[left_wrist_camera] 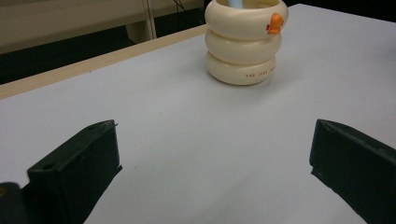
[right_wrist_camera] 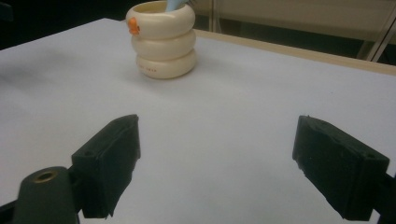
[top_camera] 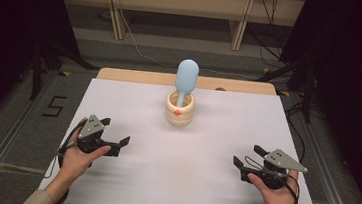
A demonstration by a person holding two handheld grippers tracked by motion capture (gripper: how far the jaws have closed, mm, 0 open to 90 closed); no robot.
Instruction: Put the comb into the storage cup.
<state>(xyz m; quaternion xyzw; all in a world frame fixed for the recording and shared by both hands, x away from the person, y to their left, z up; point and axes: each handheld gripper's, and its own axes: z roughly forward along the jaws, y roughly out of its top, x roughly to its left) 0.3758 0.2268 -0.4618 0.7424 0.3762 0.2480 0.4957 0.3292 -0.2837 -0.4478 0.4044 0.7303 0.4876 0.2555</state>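
High view looks down on a white counter [top_camera: 125, 187] with a cream ribbed holder [top_camera: 180, 109] standing upright near its far middle. A pale blue paddle-shaped utensil [top_camera: 187, 78] stands in the holder, its broad end up and leaning slightly. A small orange mark [top_camera: 177, 113] sits on the holder's near side. The left hand-held gripper [top_camera: 114, 137] rests low over the counter at the near left, jaws spread wide with nothing between them. The right hand-held gripper [top_camera: 248, 156] sits at the near right, likewise released and empty. Both are well apart from the holder, and each gripper view shows the holder beyond its parted jaws.
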